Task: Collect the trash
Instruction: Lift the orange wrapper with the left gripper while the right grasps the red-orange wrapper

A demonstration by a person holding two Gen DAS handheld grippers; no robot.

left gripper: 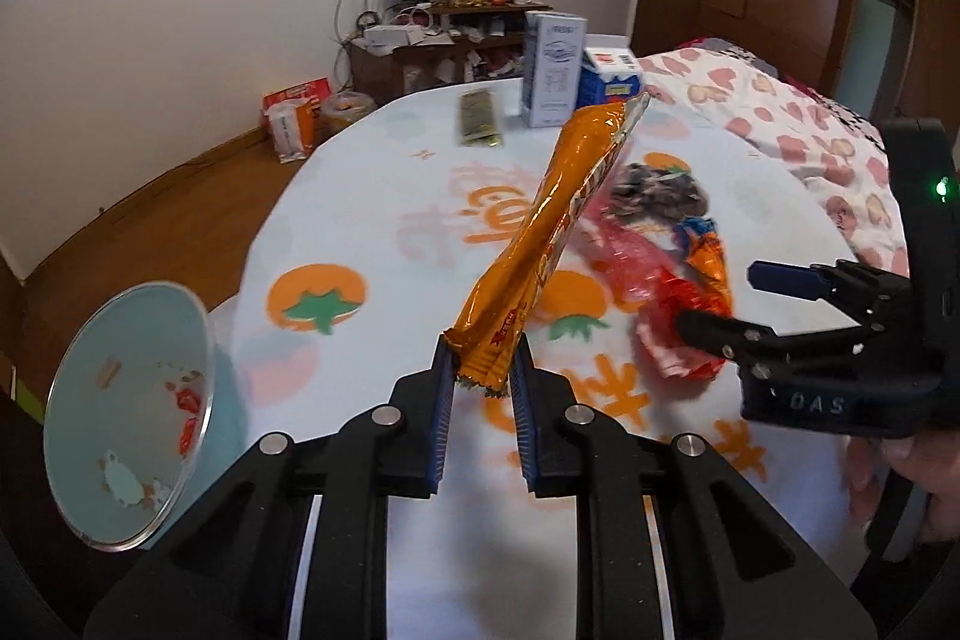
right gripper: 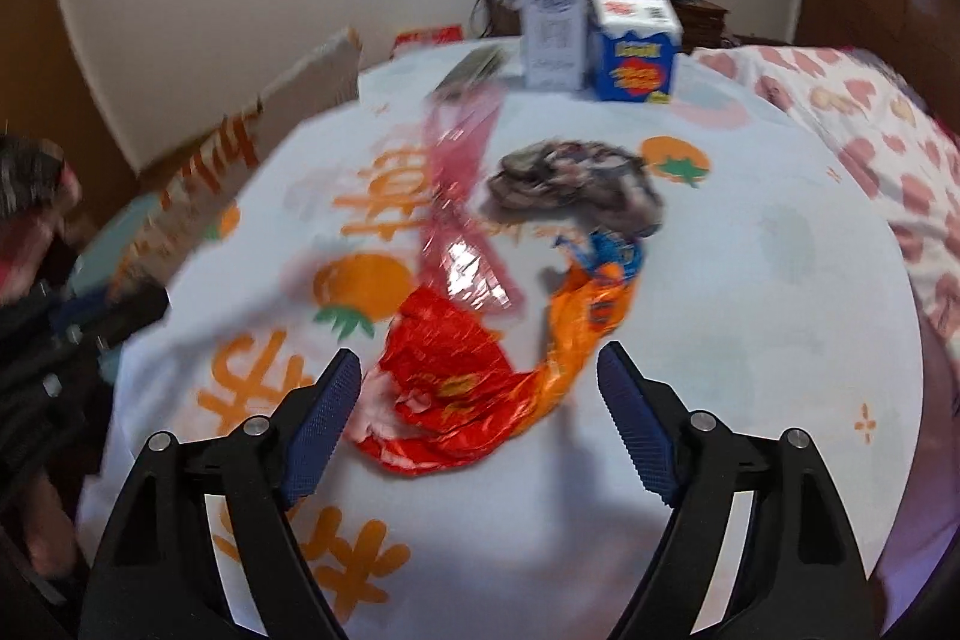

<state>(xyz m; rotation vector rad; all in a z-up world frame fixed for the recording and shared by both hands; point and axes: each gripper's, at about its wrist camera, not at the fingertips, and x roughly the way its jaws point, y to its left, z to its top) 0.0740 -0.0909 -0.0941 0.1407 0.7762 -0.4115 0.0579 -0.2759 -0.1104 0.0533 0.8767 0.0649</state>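
Observation:
My left gripper point(left gripper: 480, 370) is shut on the near end of a long orange snack wrapper point(left gripper: 552, 232), which sticks up off the table. In the left wrist view my right gripper point(left gripper: 714, 295) reaches in from the right, over a crumpled red wrapper point(left gripper: 660, 316). The right wrist view shows that gripper point(right gripper: 480, 388) open, its blue pads on either side of the red wrapper point(right gripper: 444, 376) without touching it. An orange-and-blue wrapper point(right gripper: 588, 304), a pink plastic wrapper point(right gripper: 459, 196) and a dark crumpled wad point(right gripper: 576, 181) lie beyond.
A pale blue bin point(left gripper: 126, 412) with scraps inside sits low at the left. A white carton point(left gripper: 552, 67) and a blue-and-white carton point(left gripper: 609, 82) stand at the table's far edge, beside a flat dark packet point(left gripper: 478, 119). A heart-patterned quilt point(left gripper: 810, 136) lies to the right.

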